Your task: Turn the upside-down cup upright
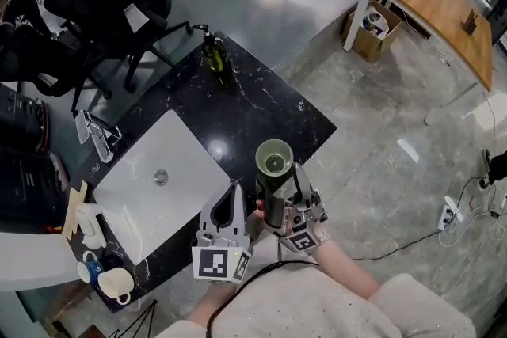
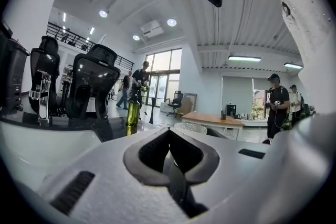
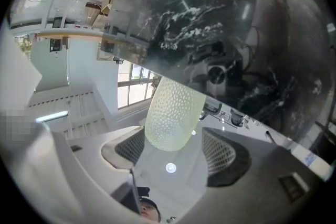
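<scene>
Sink set in black counter (green bottle near corner).

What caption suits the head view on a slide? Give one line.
Right gripper holds the pale green cup, mouth toward the camera, over the black counter; left gripper shut beside it.

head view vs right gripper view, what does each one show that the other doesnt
Only the head view: the left hand-held gripper, the mugs at the counter's corner, and the inside of the cup, mouth up. Only the right gripper view: the cup's dotted outer wall, close up between that gripper's jaws. Both: the cup held in the right hand-held gripper, over the black marbled counter.
</scene>
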`<state>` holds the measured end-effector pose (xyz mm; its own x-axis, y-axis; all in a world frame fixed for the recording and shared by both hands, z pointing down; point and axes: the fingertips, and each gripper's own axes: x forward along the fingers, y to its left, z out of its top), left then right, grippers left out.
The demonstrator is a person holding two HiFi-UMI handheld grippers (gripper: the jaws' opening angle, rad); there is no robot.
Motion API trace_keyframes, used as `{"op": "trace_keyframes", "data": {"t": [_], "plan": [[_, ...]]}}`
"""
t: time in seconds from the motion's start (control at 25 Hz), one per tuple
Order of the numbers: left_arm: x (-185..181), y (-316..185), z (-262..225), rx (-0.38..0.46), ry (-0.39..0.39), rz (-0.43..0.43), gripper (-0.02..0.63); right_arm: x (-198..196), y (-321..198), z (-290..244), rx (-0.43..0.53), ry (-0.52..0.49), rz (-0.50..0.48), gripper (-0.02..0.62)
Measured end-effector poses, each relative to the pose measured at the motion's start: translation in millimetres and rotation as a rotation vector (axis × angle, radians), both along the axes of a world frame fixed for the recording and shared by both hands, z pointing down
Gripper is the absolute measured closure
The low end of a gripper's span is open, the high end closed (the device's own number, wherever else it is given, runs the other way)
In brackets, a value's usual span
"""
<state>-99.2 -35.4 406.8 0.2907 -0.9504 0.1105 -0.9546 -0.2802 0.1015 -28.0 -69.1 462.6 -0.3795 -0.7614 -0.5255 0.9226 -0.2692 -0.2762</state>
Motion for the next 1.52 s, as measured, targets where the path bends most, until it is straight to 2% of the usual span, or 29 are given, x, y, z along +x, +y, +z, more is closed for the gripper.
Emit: {"op": "trace_keyframes", "data": {"t": [0.08,0.16,0.36,0.48,0.56,0.68,0.76,0.92,1.04,1.16,1.28,1.4,1.52], "plan": [[0,1,0,0.0,0.001,-0.005,0.601,0,3,-3,0.024,0.009,-0.008,0.276],[0,2,1,0.0,0.006,-0.009,0.6,-2,10,-5,0.086,0.065,-0.023,0.277],[5,4,4,0.007,0.031,-0.019,0.601,-4,46,-18,0.382,0.361,-0.123,0.278],[10,6,5,0.014,0.046,-0.014,0.6,-1,60,-29,0.52,0.552,-0.137,0.279],[16,6,6,0.021,0.054,-0.006,0.6,1,64,-28,0.608,0.717,-0.139,0.302],[26,7,11,0.029,0.055,0.003,0.601,5,59,-22,0.699,0.959,-0.119,0.456],[31,8,12,0.039,0.052,0.01,0.6,7,54,-22,0.769,1.123,-0.077,0.529],[44,10,18,0.049,0.05,0.028,0.601,22,40,-21,0.984,1.625,0.108,0.572],[52,11,20,0.052,0.051,0.033,0.6,26,41,-23,1.152,1.886,0.223,0.581],[55,12,18,0.058,0.05,0.036,0.6,25,47,-30,1.244,2.026,0.29,0.589],[57,16,17,0.062,0.05,0.039,0.6,25,54,-41,1.313,2.122,0.375,0.589],[60,21,17,0.064,0.05,0.044,0.6,24,59,-50,1.366,2.168,0.44,0.589],[61,24,16,0.066,0.047,0.049,0.601,25,61,-53,1.368,2.191,0.467,0.589]]}}
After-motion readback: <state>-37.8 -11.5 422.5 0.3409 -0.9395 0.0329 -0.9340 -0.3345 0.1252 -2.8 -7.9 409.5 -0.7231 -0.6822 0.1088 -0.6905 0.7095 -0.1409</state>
